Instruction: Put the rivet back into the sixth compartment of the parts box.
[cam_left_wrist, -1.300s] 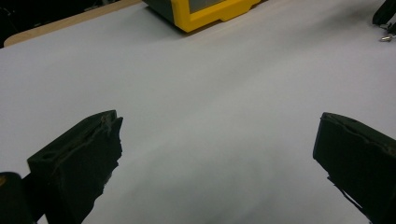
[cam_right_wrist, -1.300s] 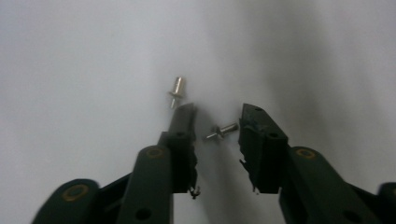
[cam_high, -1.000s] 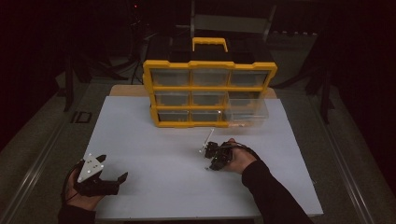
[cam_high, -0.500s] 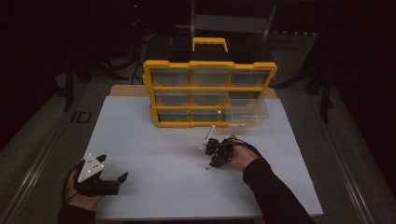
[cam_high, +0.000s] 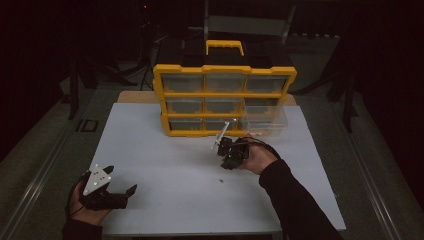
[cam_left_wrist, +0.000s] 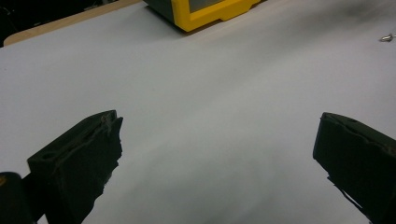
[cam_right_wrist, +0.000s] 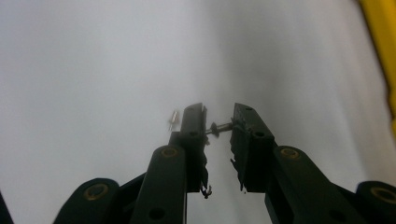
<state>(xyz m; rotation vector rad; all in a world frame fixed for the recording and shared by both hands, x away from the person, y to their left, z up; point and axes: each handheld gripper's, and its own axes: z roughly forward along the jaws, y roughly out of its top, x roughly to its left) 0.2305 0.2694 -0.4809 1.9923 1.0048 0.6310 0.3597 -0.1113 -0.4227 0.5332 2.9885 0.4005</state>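
Observation:
My right gripper (cam_right_wrist: 218, 116) is shut on a small metal screw (cam_right_wrist: 220, 126), pinched crosswise between its fingertips above the white table sheet. In the high view this gripper (cam_high: 227, 159) hangs just in front of the yellow drawer organizer (cam_high: 225, 95). A second small screw (cam_high: 220, 180) lies on the sheet below it, beyond one jaw in the right gripper view (cam_right_wrist: 173, 120). My left gripper (cam_high: 121, 179) rests at the near left of the table; its jaws (cam_left_wrist: 215, 149) stand wide open with nothing between them.
A clear drawer (cam_high: 265, 120) sticks out of the organizer's lower right. The white sheet (cam_high: 165, 150) covers the table top, with a wooden edge (cam_high: 137, 97) behind it. The loose screw (cam_left_wrist: 386, 37) lies far off in the left gripper view.
My right gripper has lifted off the sheet with the screw and drawn slightly nearer the organizer. The left gripper has stayed where it was.

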